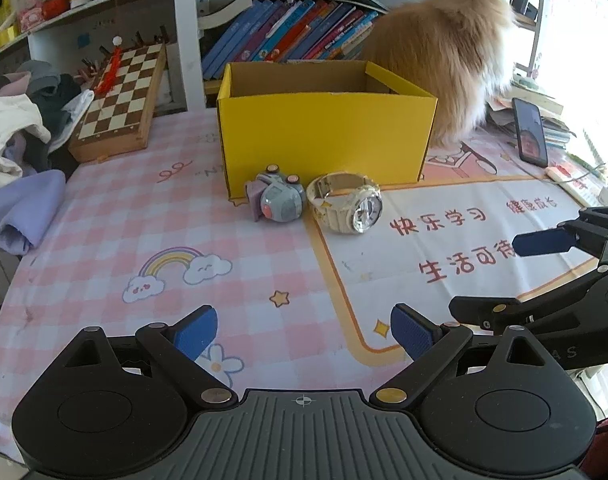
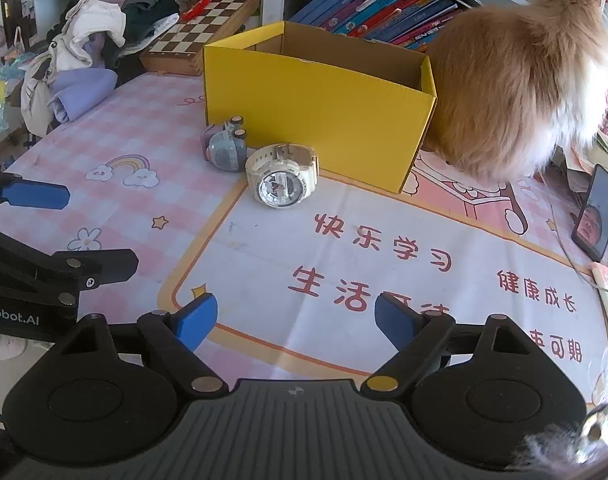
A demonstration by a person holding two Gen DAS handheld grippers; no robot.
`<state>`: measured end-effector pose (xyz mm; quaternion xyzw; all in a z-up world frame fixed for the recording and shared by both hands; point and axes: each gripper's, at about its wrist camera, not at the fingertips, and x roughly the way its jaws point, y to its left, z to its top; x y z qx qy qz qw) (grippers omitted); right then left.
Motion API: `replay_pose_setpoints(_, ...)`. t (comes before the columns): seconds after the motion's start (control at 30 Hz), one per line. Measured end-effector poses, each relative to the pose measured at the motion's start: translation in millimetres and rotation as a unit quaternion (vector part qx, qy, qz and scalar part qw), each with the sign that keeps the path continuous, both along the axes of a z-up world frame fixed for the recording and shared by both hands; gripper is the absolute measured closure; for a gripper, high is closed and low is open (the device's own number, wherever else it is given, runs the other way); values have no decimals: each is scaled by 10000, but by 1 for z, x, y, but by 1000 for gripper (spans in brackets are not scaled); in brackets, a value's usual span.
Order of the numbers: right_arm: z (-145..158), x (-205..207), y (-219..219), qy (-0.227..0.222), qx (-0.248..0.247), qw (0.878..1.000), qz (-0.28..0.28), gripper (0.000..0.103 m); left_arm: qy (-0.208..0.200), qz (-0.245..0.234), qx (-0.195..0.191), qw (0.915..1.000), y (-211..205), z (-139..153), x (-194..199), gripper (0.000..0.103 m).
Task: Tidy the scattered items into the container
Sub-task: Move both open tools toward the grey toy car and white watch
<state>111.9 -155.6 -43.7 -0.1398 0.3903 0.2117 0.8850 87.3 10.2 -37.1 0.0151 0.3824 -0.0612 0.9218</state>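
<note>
A yellow cardboard box (image 1: 324,136) stands open on the table; it also shows in the right wrist view (image 2: 316,108). In front of it lie a cream wristwatch (image 1: 348,206) (image 2: 280,180) and a small grey-purple kids' watch (image 1: 278,200) (image 2: 224,148), side by side. My left gripper (image 1: 304,334) is open and empty, low over the table, well short of both watches. My right gripper (image 2: 296,320) is open and empty too, to the right of the left one, also short of the watches.
A fluffy orange cat (image 1: 452,48) (image 2: 520,80) sits right behind the box's right end. A phone (image 1: 530,132) (image 2: 598,216) stands at the right. A chessboard (image 1: 120,96) and a clothes pile (image 1: 20,132) lie at the left. Books (image 1: 288,32) line the back.
</note>
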Motion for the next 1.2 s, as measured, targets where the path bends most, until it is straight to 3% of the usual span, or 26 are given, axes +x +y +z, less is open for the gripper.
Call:
replay_pose_setpoints(0.57, -1, 34, 6, 89, 33, 9996, 261, 20, -90, 355, -126, 9992, 7, 3, 23, 7)
replay_pose_setpoints(1.2, -15, 95, 22, 332, 173, 9965, 744, 20, 23, 718, 117, 9973, 3, -1, 61, 7)
